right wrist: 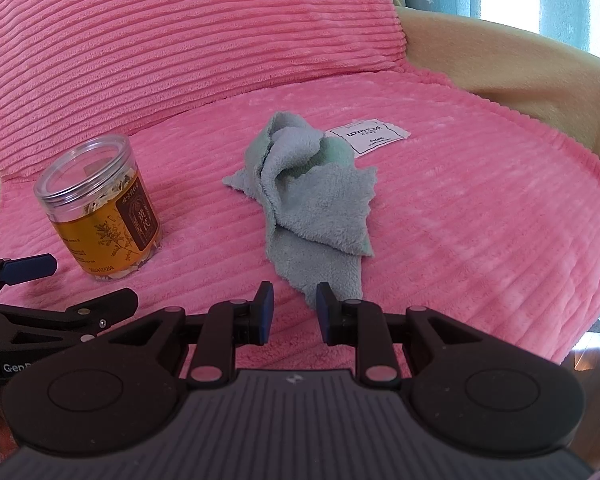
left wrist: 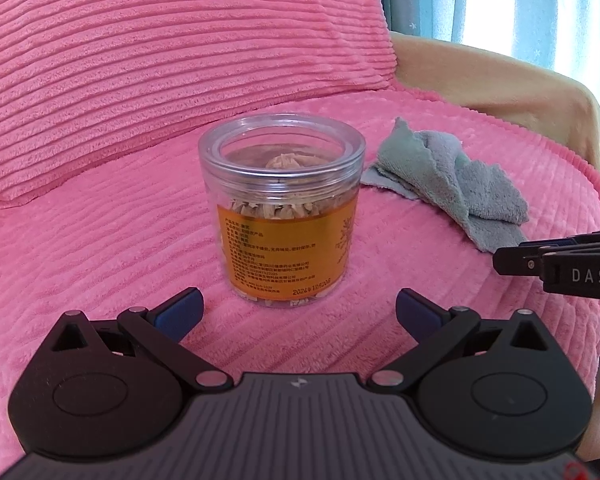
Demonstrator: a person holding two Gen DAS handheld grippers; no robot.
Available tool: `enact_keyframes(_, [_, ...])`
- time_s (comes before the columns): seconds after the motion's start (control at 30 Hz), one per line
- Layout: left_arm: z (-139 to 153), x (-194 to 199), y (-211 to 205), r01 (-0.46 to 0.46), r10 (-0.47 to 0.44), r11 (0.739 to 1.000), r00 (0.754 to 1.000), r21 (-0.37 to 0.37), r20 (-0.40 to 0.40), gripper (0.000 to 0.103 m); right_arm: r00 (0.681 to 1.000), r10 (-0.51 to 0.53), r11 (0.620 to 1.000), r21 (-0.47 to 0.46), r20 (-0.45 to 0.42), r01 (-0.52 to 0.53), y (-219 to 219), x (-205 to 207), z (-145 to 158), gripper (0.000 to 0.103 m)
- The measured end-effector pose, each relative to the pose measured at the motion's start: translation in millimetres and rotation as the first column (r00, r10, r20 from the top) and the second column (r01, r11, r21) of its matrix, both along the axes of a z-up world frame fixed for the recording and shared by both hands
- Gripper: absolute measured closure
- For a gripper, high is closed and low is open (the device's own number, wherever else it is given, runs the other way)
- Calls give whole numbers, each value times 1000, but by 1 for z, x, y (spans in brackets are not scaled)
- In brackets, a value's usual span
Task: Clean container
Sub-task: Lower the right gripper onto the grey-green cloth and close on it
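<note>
A clear plastic jar point(left wrist: 282, 204) with an orange label and a clear lid stands upright on the pink seat cushion point(left wrist: 100, 248); dried pieces fill it. My left gripper point(left wrist: 299, 312) is open just in front of it, its blue pads wide apart and off the jar. A crumpled grey-green cloth point(right wrist: 314, 208) lies to the right of the jar point(right wrist: 100, 208). My right gripper point(right wrist: 295, 312) is open a small way, with the cloth's near corner just ahead of its blue pads and nothing held. The right gripper point(left wrist: 556, 264) shows at the left wrist view's right edge.
A pink ribbed back cushion point(right wrist: 180, 40) rises behind the seat. A white fabric tag point(right wrist: 370, 136) lies behind the cloth. A tan armrest point(right wrist: 500, 60) curves along the right, with blue curtains point(left wrist: 500, 0) beyond. The left gripper point(right wrist: 40, 304) enters the right wrist view at lower left.
</note>
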State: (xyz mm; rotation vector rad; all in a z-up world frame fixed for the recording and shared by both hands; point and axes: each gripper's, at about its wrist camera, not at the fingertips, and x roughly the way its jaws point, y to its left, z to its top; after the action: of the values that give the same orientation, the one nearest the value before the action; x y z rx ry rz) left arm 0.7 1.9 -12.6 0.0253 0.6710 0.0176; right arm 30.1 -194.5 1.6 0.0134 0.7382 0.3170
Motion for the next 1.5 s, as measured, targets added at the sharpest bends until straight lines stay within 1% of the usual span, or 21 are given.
enact_keyframes(0.17, [2,1,0,0,-1,1000,1000,12,11,0,1000,3,1000,-2,2,-3,3,9,-1,82])
enact_keyframes(0.33, [6,3,0,-1,0,1000,999,25,41,0,997,-2,1000,8,81,1,2,3,8,82])
enact_keyframes(0.5, [11,7,2,-13,10,999,997,40,76,0,984,7,1000,18,177,-10,2,0,19,82])
enact_keyframes(0.67, [13,12,4,-14,11,1000,995,28,102,0,975,67,997,13,212,-71,8,18,26,82])
enact_keyframes(0.8, [12,15,3,-8,5,999,994,33,106,0,974,132,991,-39,183,-127,23,35,17,82])
enact_keyframes(0.93, [11,19,3,-7,2,999,994,40,108,0,972,147,987,-95,183,-132,33,50,7,83])
enact_keyframes(1.07, [9,24,6,-6,0,999,994,52,113,0,968,174,983,-97,180,-158,38,58,-3,82])
enact_keyframes(1.17, [6,26,9,-8,2,999,994,53,111,0,959,211,974,-127,188,-189,44,62,-8,82])
enact_keyframes(1.27, [5,28,12,-4,-1,999,994,46,113,0,956,220,970,-152,197,-191,48,65,-10,83])
enact_keyframes(1.37, [5,29,13,4,-9,999,993,41,118,0,955,216,969,-162,203,-184,47,67,-10,89])
enact_keyframes(1.43, [4,29,12,15,-20,999,992,46,122,0,954,216,970,-159,206,-185,47,66,-9,90])
enact_keyframes(1.5, [3,29,10,27,-34,998,992,53,123,0,954,217,970,-156,208,-186,46,66,-8,94])
